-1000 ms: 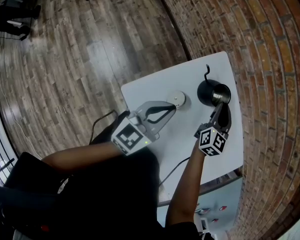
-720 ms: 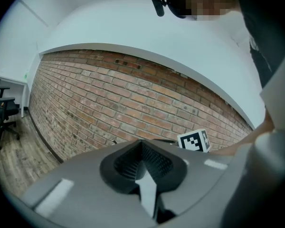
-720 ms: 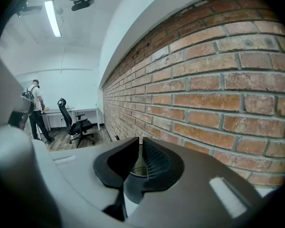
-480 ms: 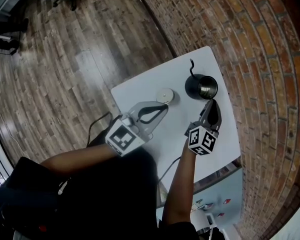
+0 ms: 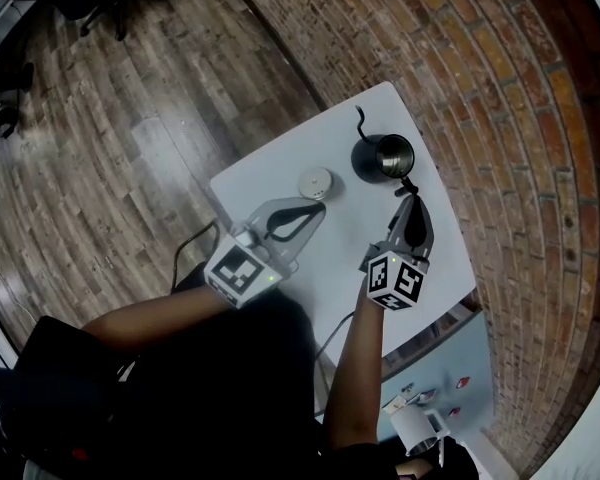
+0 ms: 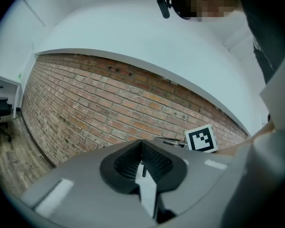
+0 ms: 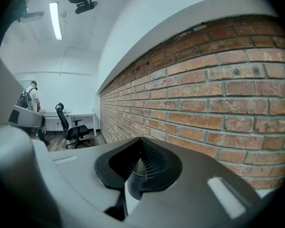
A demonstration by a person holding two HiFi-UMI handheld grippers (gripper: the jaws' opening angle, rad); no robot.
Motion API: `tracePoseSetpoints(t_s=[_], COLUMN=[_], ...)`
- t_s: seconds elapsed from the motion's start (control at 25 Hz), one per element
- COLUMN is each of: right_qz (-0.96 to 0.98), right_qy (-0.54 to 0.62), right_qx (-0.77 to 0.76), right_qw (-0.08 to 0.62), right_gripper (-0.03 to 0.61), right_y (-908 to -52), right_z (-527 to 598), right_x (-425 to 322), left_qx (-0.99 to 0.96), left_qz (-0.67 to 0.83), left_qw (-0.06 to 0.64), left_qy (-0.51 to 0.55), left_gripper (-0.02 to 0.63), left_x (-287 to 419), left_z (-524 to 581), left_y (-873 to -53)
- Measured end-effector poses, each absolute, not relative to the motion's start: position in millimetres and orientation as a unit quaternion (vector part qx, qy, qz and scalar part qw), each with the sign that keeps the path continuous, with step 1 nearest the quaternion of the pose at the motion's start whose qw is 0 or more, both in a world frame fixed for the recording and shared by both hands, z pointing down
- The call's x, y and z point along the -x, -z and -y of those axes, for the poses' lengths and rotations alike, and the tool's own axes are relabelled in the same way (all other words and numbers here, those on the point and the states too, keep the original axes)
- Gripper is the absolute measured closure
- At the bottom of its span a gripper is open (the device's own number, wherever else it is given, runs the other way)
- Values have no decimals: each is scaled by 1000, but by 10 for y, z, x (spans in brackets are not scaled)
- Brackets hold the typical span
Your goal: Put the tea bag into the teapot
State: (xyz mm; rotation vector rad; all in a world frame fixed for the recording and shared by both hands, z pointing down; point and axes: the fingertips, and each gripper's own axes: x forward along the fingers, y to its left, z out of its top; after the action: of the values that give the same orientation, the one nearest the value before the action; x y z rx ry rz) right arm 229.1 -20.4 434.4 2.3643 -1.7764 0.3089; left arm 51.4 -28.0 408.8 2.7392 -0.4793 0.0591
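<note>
Looking for the tea bag first, I find it in no view: it is not on the bench (image 5: 265, 173), and the open mouth of the teapot (image 5: 382, 156) is too dark in the head view to show what lies inside. The teapot stands near the bench's far corner, spout (image 5: 360, 123) pointing away, handle (image 5: 408, 181) toward the right tool (image 5: 410, 206). That tool hangs just beside the handle, not over the mouth. Its jaws have just been closing and now stand together. No tea bag shows between them, only a small pale patch (image 7: 138, 167) low in the gap, too small to name. The lid (image 5: 315, 182) lies flat on the bench left of the teapot. The left tool (image 5: 318, 208) hovers just short of the lid, its tips meeting with nothing gripped that I can see.

With the tea bag nowhere outside and the right tool closed beside the teapot, I judge it is most likely already inside, so the task's one step looks done. All that might remain is replacing the lid, which the task does not ask. A brick wall (image 5: 500, 88) and plank floor (image 5: 130, 118) surround the bench.
</note>
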Motion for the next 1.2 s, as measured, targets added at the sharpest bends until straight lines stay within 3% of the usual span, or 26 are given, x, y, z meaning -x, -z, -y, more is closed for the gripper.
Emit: tracePoseSetpoints(t_s=[0.64, 1.2], right_qz=[571, 541], right_qy=[-84, -43], right_qx=[-811, -837], right_qw=[101, 65], right_gripper=[575, 575], right_y=[-4100, -3673], right_z=[-224, -782], right_x=[-1513, -1608], left_qx=[-980, -986], left_qz=[114, 85], left_qw=[163, 143], left_qy=[-6, 23], left_gripper=[615, 615], left_x=[-243, -508], left_z=[258, -135], left_y=[-3967, -3728])
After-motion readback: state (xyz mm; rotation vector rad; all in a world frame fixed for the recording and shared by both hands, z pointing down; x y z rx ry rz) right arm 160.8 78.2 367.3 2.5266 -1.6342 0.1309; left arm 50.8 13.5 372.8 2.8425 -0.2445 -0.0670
